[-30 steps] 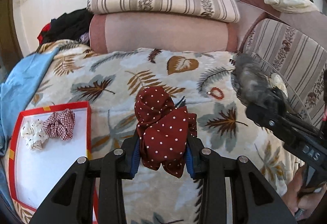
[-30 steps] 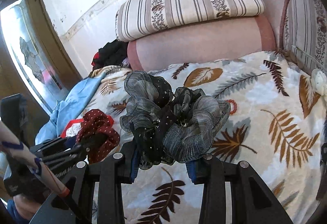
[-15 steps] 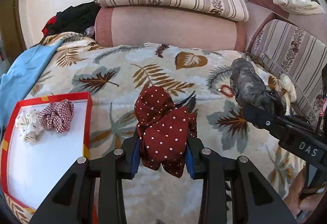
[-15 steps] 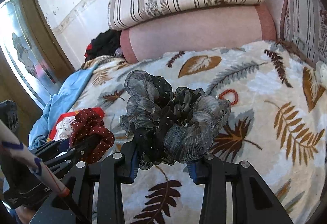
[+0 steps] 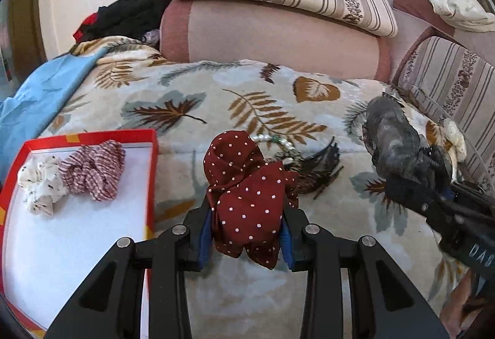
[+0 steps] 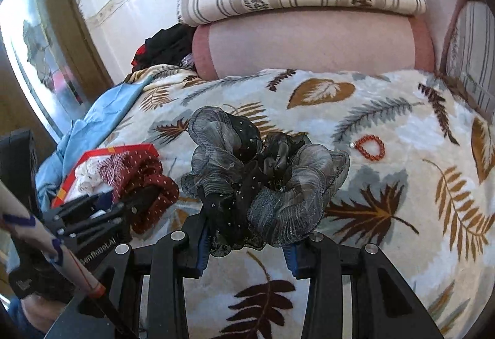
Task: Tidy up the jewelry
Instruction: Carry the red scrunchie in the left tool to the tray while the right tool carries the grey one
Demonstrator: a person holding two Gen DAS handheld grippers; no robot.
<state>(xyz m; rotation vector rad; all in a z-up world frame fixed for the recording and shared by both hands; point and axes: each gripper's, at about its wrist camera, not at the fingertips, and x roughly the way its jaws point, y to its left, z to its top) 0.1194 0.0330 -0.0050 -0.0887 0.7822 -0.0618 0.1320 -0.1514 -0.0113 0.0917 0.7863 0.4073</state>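
Note:
My left gripper [image 5: 246, 233] is shut on a dark red polka-dot scrunchie [image 5: 247, 193], held above the leaf-print blanket just right of the red-rimmed white tray [image 5: 77, 246]. The tray holds a white scrunchie [image 5: 38, 184] and a red checked scrunchie [image 5: 92, 169]. My right gripper [image 6: 247, 241] is shut on a grey-and-black sheer scrunchie [image 6: 263, 175]; it also shows at the right of the left wrist view [image 5: 393, 141]. A red bead bracelet [image 6: 369, 148] lies on the blanket. A pearl strand [image 5: 272, 139] and a black hair clip [image 5: 318, 167] lie behind the red scrunchie.
Striped and pink cushions [image 5: 272, 14] line the back. A blue cloth [image 5: 40, 97] and dark clothes [image 5: 130, 14] lie at the left. A cream item [image 5: 453, 138] lies at the right edge by a striped cushion [image 5: 448, 85]. The left gripper shows at the lower left of the right wrist view [image 6: 102, 215].
The left gripper has moved forward and left with the red scrunchie, nearer the tray. The right gripper has drifted left with the grey scrunchie. Both grips are unchanged.

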